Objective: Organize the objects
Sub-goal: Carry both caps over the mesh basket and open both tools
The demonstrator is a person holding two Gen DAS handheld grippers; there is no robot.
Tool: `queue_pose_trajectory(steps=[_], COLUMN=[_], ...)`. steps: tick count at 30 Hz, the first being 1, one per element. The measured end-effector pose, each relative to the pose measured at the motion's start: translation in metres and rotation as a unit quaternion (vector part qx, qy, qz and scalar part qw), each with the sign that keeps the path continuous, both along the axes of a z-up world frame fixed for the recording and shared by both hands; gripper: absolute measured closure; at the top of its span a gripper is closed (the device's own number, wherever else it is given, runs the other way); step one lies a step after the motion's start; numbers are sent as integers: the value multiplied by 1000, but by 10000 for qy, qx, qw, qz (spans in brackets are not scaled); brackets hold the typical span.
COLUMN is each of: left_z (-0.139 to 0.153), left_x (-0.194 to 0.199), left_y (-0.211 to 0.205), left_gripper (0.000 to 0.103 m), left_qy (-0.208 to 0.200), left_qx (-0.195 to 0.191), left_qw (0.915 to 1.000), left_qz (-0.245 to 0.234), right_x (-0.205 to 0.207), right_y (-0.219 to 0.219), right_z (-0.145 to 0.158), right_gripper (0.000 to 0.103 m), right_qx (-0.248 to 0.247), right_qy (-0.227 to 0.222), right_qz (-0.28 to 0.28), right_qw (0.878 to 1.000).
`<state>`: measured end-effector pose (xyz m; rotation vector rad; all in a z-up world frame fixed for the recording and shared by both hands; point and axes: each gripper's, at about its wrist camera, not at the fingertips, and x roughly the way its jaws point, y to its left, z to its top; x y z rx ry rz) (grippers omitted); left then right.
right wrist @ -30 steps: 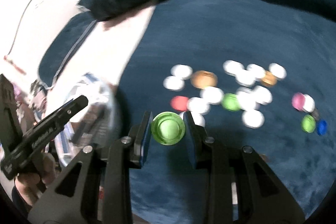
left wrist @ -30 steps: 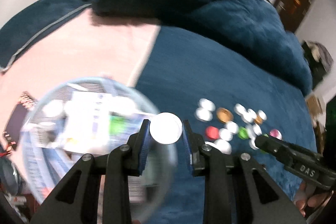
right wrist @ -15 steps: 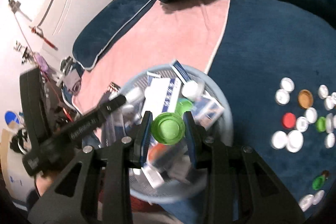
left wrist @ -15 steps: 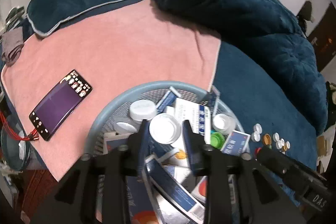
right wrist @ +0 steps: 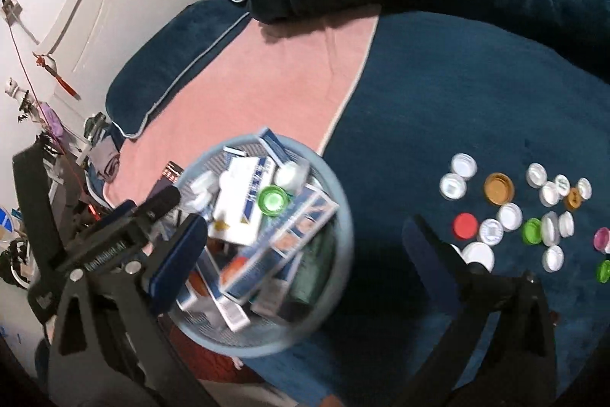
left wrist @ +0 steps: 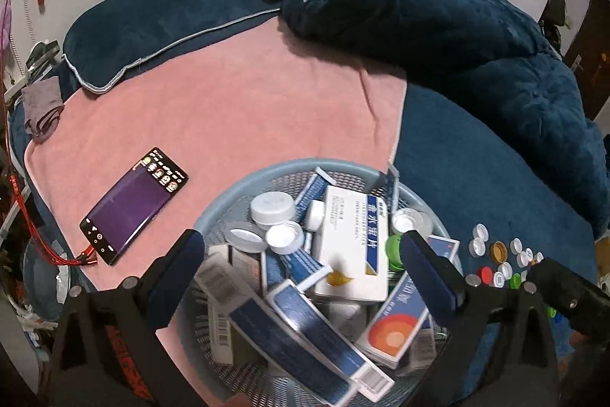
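Now both tools opening over basket, nothing between jaws: left tool, right tool. Bottle caps on bed: light, rigid, slick; pinch across rim.

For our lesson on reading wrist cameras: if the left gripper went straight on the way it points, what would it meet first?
Probably the white rectangular medicine box lying on top of the pile in the round light-blue mesh basket. The left gripper, jaws opening and empty, hangs over it; depth is unclear.
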<state>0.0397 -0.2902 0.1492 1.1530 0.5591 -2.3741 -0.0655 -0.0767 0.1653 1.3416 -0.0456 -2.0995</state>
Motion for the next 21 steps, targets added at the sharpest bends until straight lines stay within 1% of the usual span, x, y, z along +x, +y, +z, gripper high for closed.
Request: queue_pose_trajectory(steps=[7, 14, 18, 21], left_z=[9, 15, 18, 19], left_x=[-12, -28, -39, -49], left_y=[27, 59, 88, 116], left_gripper=[1, 1, 1, 1], left_qy=[-39, -73, -77, -73], left_qx=[-106, -235, -303, -299], left_qw=[9996, 9980, 9952, 9913], left_qz=[-271, -576, -925, -1279], right_x=[-6, -16, -28, -38], right_y=[37, 88, 126, 162], right_z=[-2, 2, 3, -3], right_gripper=[0, 0, 0, 0], right_qx=[169, 267, 400, 465], right_qy=[-39, 38, 82, 97], right_qz=[-160, -360, -535, -825], right_qw=[9997, 9990, 9977, 9955])
